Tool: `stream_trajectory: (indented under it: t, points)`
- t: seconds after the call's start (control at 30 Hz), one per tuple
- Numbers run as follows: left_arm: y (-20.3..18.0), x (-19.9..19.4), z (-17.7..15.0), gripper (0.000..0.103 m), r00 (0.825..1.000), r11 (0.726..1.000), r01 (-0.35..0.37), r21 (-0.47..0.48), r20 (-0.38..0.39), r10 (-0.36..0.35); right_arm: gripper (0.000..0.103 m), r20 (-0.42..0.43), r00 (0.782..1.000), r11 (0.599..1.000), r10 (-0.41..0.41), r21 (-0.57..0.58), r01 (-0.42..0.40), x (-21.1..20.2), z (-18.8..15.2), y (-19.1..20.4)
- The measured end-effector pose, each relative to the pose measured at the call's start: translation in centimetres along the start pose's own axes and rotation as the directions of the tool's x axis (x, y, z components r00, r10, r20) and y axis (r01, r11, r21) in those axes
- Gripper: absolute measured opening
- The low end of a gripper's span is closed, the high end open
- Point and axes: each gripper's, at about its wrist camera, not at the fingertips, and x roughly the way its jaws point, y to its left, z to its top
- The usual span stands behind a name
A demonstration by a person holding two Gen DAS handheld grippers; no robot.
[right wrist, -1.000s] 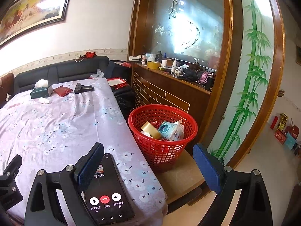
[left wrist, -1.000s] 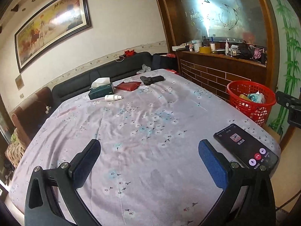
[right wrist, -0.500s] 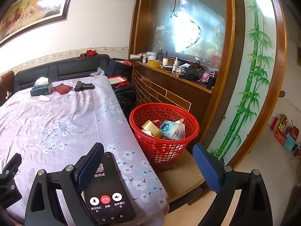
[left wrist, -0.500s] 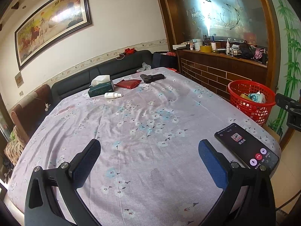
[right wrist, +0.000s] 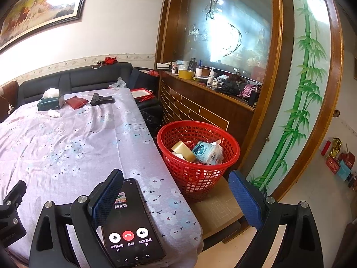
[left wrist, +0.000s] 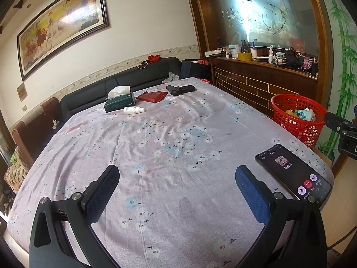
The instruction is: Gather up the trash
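Observation:
A red mesh basket [right wrist: 178, 131] stands on a low wooden stool right of the table; inside lie a tape roll [right wrist: 183, 151] and a blue-white wipes pack [right wrist: 207, 153]. The same basket [left wrist: 287, 99] shows at the right of the left wrist view. My right gripper [right wrist: 176, 196] is open and empty, low over the table's near right corner, short of the basket. My left gripper [left wrist: 177, 186] is open and empty over the near part of the floral tablecloth [left wrist: 169, 138]. At the far end lie a tissue box [left wrist: 119, 102], a white spray bottle [left wrist: 133, 110], a red pouch [left wrist: 152, 96] and a black gun-shaped object [left wrist: 180, 89].
A phone [right wrist: 131, 225] with a call screen lies at the table's near right corner, partly under my right gripper's left finger. A dark sofa [left wrist: 116, 82] runs behind the table. A wooden ledge [right wrist: 207, 84] with bottles and clutter stands behind the basket.
Both views have shifted only slightly; the grippers stay open and nothing on the table has moved.

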Motion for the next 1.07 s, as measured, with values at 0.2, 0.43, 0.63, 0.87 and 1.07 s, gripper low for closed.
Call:
stream_trajectory:
  t: [0.2,0.43,0.63,0.87,1.07]
  points:
    - [0.1,0.3,-0.3,0.103,1.000,1.000,0.003,-0.012,-0.009,-0.003,0.097,0.003,1.000,1.000,0.005,-0.012,-0.005,0.0,0.0,0.5]
    - [0.5,0.4,-0.5,0.103,1.000,1.000,0.008,-0.026,-0.019,-0.008,0.097,0.004,1.000,0.999,0.019,-0.033,-0.019,0.0,0.2,1.5]
    - [1.9,1.4,-1.0,0.103,0.999,0.998,0.011,-0.065,-0.050,-0.015,0.097,0.001,0.999,0.997,0.040,-0.064,-0.040,0.3,0.4,3.4]
    - [6.2,3.7,-1.4,0.103,0.994,0.989,-0.050,-0.137,-0.099,0.036,0.097,-0.019,0.994,0.987,0.106,-0.121,-0.107,0.9,0.9,7.2]
    - [12.4,6.1,-2.1,0.103,0.983,0.967,-0.110,-0.230,-0.171,0.071,0.097,-0.134,0.962,0.954,0.238,-0.154,-0.258,3.5,1.2,12.8]
